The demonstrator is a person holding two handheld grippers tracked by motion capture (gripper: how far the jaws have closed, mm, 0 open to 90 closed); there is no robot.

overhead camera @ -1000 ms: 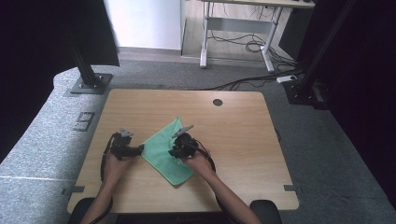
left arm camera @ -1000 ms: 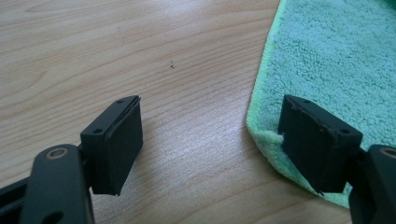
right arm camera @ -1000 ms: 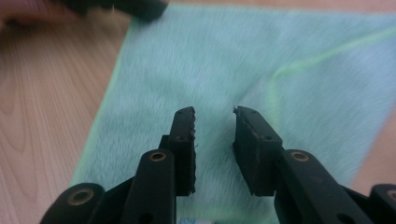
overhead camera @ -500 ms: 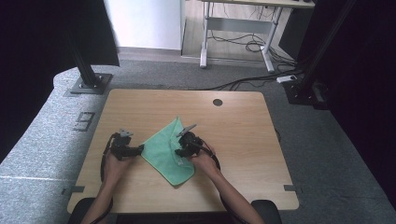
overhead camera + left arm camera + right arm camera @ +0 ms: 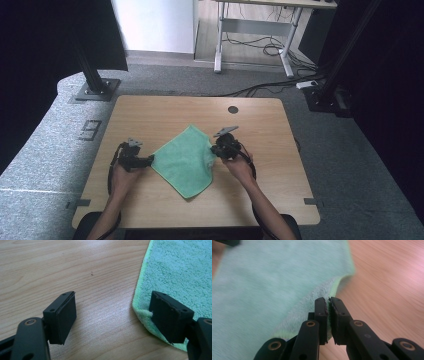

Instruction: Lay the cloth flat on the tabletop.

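Evidently the work in hand is folding or lifting the green cloth [image 5: 184, 160], which lies spread like a diamond near the middle of the bench [image 5: 150, 112], between the two hands. The right claw [image 5: 328, 302] has its jaws pressed nearly together on the cloth's right-hand edge, and the fabric rises in a small ridge there, so I judge it is pinching that edge to draw it up or over. The left claw [image 5: 112, 312] stands wide, one jaw over bare wood and the other over the cloth's left corner, low to the bench; it looks placed to take that corner.

Whether the left jaw over the corner touches the pile or hangs just above it is hard to tell. The right gripper view is blurred, so how much cloth sits between those jaws stays unclear. From the high view, the right hand [image 5: 239, 167] covers part of the cloth's right edge, and the person's forearms are cut off at the near edge.
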